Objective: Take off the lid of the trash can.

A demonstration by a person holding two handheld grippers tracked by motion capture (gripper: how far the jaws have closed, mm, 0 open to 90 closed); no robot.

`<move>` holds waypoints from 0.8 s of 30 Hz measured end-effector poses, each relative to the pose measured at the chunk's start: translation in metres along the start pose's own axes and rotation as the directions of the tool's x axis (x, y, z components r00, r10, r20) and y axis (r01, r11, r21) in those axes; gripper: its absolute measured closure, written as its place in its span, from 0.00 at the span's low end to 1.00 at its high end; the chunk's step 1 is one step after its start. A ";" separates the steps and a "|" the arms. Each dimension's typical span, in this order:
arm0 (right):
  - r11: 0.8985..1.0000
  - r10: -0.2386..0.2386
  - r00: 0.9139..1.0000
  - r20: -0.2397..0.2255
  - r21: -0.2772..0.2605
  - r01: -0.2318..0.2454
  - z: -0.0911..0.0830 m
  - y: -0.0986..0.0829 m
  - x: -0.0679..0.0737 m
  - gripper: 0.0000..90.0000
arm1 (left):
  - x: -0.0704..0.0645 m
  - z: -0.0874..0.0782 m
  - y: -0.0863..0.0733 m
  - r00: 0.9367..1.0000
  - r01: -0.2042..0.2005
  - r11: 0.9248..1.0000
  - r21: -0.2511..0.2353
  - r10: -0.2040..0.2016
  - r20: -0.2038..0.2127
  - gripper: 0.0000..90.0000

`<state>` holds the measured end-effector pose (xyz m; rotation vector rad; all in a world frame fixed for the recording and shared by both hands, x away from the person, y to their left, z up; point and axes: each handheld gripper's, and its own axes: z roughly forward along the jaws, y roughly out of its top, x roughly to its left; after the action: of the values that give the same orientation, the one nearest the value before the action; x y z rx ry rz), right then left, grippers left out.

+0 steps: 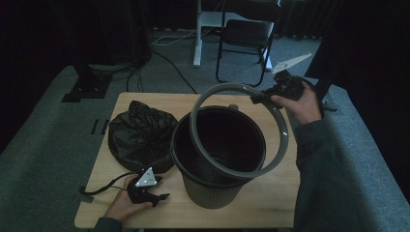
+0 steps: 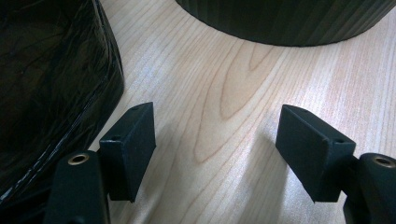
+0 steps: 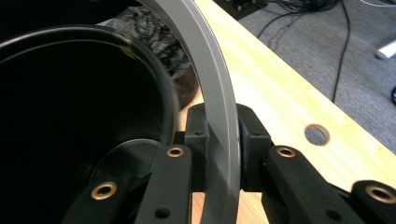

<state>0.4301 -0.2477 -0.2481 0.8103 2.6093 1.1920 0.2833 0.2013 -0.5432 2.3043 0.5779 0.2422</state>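
While the dark bin point(image 1: 218, 154) stands at table point(image 1: 270, 203) centre, nothing visible inside, the right gripper point(image 3: 223, 140) clamps its grey ring point(image 1: 280, 116) at two o'clock, tilted above the rim. At nine o'clock lies a black bag point(image 1: 140, 133). At seven, the left gripper point(image 2: 215, 149) rests spread and holding nothing.
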 end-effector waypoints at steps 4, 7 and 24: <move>0.999 0.042 0.999 0.030 -0.003 -0.042 -0.011 -0.016 -0.014 0.86 | 0.000 0.000 0.000 1.000 0.000 1.000 -0.005 0.000 0.002 0.32; 0.997 0.073 0.996 0.051 -0.006 -0.073 -0.020 -0.027 -0.024 0.86 | 0.000 0.001 0.000 1.000 0.000 1.000 -0.007 0.000 0.004 0.32; 0.978 0.208 0.967 0.146 -0.035 -0.205 -0.062 -0.082 -0.065 0.86 | 0.000 0.001 0.000 1.000 0.004 1.000 -0.012 -0.003 0.011 0.32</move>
<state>0.4288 -0.3667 -0.2716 1.1444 2.4369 1.1555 0.2836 0.2007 -0.5438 2.2918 0.5734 0.2305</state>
